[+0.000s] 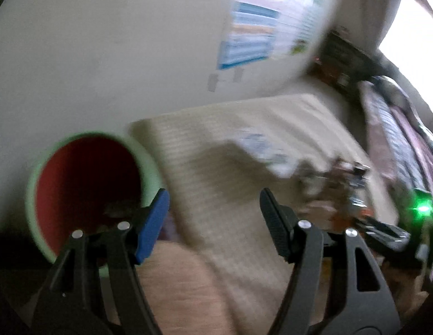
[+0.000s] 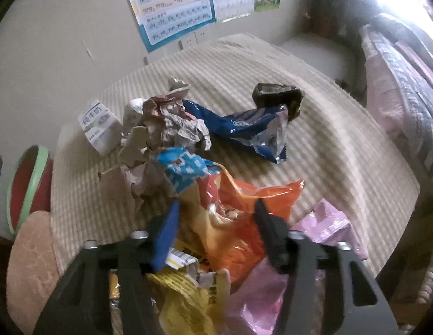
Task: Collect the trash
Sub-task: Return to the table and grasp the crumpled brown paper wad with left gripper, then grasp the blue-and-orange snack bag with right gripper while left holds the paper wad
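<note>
In the right wrist view, trash lies on a striped beige cushion: crumpled brown paper, a blue foil wrapper, a dark crumpled wrapper, a white milk carton, an orange wrapper, a yellow wrapper and a pink bag. My right gripper is open, its jaws either side of the orange wrapper. A green-rimmed red bin shows in the blurred left wrist view, also at the right view's left edge. My left gripper is open and empty beside the bin.
A pink round cushion lies at the near left. Posters hang on the wall behind. A bed with patterned covers runs along the right. The other gripper with a green light shows at the left view's right edge.
</note>
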A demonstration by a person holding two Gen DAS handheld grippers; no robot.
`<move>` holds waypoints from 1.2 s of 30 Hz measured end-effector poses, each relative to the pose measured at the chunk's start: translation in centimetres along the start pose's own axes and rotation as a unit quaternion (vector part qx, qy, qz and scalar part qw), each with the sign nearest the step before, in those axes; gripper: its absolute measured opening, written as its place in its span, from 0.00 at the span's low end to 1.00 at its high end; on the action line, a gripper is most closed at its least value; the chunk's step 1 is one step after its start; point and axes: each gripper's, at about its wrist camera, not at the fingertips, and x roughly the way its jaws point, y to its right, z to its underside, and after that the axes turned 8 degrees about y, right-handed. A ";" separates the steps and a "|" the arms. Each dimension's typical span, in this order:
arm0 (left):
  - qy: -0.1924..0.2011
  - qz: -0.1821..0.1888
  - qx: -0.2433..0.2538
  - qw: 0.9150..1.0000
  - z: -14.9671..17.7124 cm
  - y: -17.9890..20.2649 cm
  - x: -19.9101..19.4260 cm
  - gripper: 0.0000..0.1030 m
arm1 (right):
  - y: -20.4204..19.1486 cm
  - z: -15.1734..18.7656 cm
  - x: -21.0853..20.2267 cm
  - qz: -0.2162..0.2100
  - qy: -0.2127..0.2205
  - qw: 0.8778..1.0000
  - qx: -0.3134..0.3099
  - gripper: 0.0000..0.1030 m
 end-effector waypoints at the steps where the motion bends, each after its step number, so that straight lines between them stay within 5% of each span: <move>1: -0.005 0.017 0.006 1.000 -0.2 1.4 0.6 0.62 | 0.3 0.1 -0.4 -0.006 0.007 1.000 0.007 0.35; 2: -0.009 0.029 0.013 0.999 -0.4 2.8 1.2 0.62 | 0.5 0.2 -0.9 -0.017 0.017 1.000 0.020 0.15; 9: -0.055 0.106 0.035 0.992 -1.6 11.8 7.0 0.62 | 2.3 0.8 -3.2 -0.062 0.053 0.993 0.089 0.12; 14: -0.095 0.109 0.075 0.987 -1.2 16.4 10.9 0.62 | 3.4 1.0 -3.4 -0.078 0.054 0.989 0.112 0.12; 21: -0.171 0.105 0.067 0.977 1.0 17.4 15.2 0.35 | 3.4 1.6 -3.1 -0.097 0.052 0.987 0.118 0.13; 29: -0.130 0.104 0.062 0.984 -0.3 16.6 12.7 0.27 | 3.8 1.6 -2.9 -0.105 0.054 0.985 0.126 0.14; 30: -0.118 0.104 0.058 0.986 -0.8 16.1 11.9 0.27 | 3.8 1.7 -2.9 -0.105 0.054 0.985 0.126 0.16; 32: -0.101 0.107 0.050 0.988 -1.5 15.2 10.6 0.27 | 3.9 1.7 -2.7 -0.105 0.054 0.985 0.128 0.36; 36: -0.068 0.107 0.037 0.991 -2.6 13.3 7.6 0.28 | 4.0 1.7 -2.9 -0.103 0.061 0.984 0.131 0.43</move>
